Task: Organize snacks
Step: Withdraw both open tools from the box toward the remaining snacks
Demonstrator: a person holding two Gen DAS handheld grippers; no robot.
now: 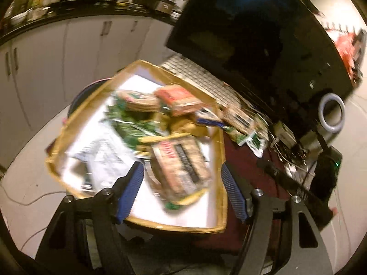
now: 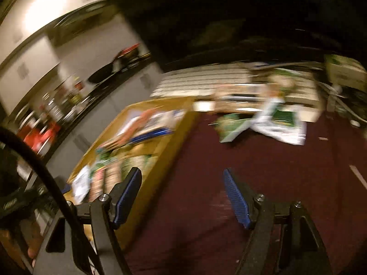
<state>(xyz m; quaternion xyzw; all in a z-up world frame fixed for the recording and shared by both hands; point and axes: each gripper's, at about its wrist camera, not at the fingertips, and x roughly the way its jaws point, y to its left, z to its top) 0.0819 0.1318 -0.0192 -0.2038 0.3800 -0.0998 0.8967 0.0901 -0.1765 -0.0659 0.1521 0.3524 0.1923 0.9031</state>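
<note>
Left wrist view: left gripper (image 1: pixel 182 171) hangs tilted down over the cardboard box (image 1: pixel 220 151), jaws spread wide, nothing between them. A tan snack packet (image 1: pixel 181 167) lies in the box below (image smeared); green packets (image 1: pixel 133 126) sit further in.

Right wrist view: right gripper (image 2: pixel 182 183) angled low over the maroon tabletop (image 2: pixel 263 160), jaws spread, empty. The box (image 2: pixel 160 151) lies beside its left finger; loose snack packets (image 2: pixel 277 119) lie well ahead.
</note>
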